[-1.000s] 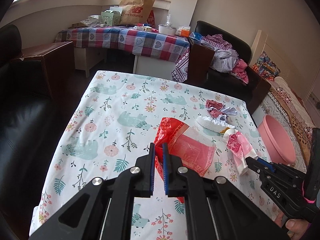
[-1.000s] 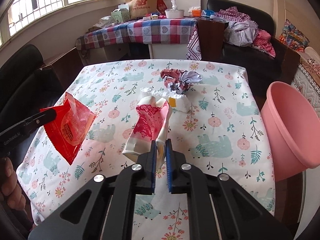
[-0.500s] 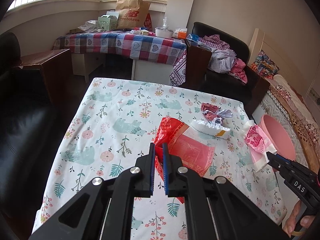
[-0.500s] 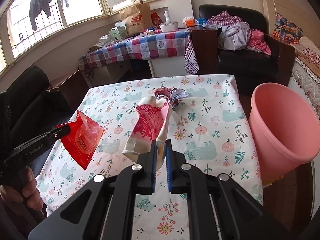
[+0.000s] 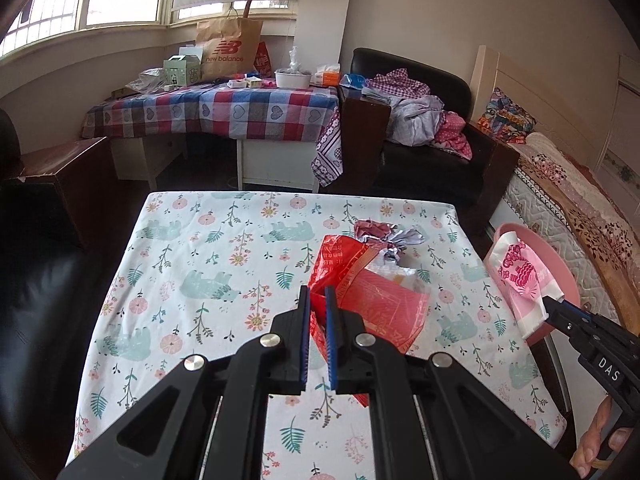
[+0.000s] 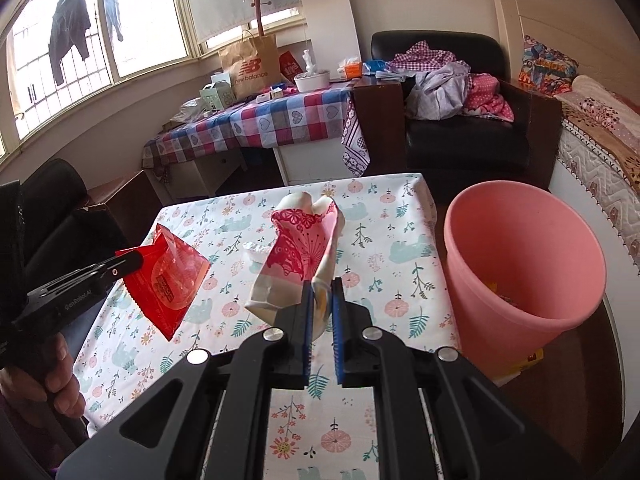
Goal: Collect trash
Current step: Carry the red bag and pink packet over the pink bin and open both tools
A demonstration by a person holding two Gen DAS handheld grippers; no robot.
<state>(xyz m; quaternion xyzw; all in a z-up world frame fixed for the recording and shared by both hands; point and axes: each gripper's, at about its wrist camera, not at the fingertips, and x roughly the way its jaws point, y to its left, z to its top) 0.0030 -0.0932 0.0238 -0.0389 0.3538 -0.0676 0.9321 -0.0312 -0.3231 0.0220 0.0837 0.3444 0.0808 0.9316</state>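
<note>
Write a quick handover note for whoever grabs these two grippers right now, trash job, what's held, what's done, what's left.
Left gripper: shut on the red wrapper, lifted above the table.
Right gripper: shut on the pink-and-white bag, also off the table, beside the pink bin.
Done: both pieces picked up; neither is in the bin yet.
Left: drop both into the bin, then fetch the crumpled wrapper and the white piece partly hidden behind the red wrapper, both on the table.
</note>
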